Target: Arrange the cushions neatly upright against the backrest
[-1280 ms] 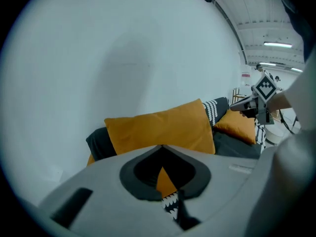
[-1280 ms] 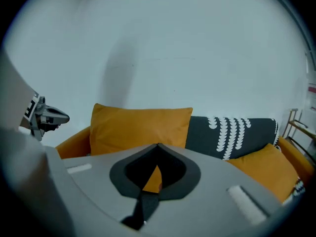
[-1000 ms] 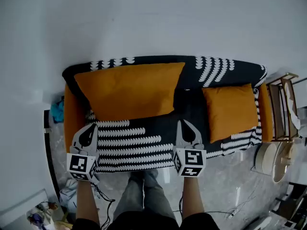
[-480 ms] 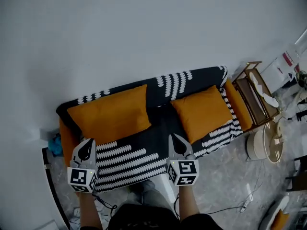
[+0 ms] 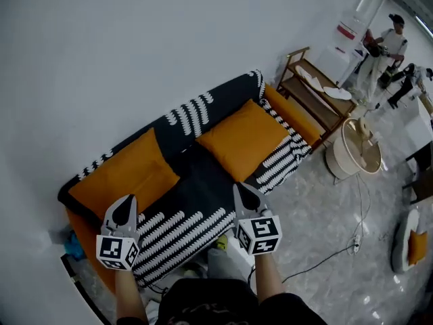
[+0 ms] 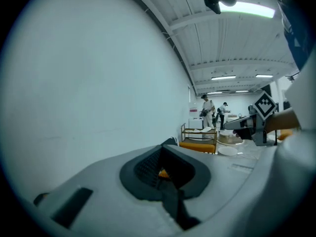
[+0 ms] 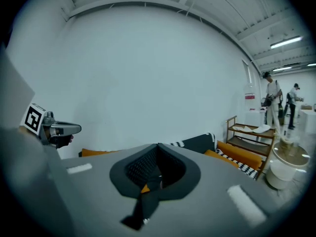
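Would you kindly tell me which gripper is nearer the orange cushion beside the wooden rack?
Right. The right gripper hangs just in front of that cushion; the left gripper is further off, in front of the other cushion.

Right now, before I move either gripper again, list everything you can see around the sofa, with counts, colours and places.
sofa: one, orange under a black cover with a white pattern, against the white wall
large cushion: one, orange, against the backrest at the sofa's left end
small cushion: one, orange, against the backrest right of middle
wooden rack: one, light brown, beside the sofa's right end
round container: one, cream, on the floor by the rack
cable: one, dark, on the floor at right
people: two, far corner
left gripper: grey, shut, empty
right gripper: grey, shut, empty
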Tool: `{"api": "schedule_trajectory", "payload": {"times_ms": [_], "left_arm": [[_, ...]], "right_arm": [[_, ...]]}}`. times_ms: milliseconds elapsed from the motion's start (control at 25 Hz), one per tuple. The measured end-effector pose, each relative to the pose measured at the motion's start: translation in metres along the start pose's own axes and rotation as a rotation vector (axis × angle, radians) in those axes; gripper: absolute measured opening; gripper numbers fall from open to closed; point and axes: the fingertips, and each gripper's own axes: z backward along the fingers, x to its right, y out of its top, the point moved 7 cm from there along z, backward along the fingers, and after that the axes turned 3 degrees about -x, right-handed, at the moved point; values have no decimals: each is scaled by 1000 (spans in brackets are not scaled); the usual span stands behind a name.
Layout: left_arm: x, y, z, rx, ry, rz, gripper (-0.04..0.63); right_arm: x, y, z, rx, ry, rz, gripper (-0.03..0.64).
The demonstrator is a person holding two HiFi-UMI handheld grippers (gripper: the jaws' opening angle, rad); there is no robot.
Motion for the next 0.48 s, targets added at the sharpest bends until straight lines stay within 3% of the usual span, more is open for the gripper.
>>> {"api": "schedule_trajectory", "payload": {"times_ms": [320, 480], "left_arm": [[130, 20, -101, -20, -310, -83, -2], [199, 24, -151, -27, -385, -103, -2]], "right_arm": [[124, -29, 107, 27, -299, -115, 8], [195, -49, 146, 32, -374, -158, 8]]}}
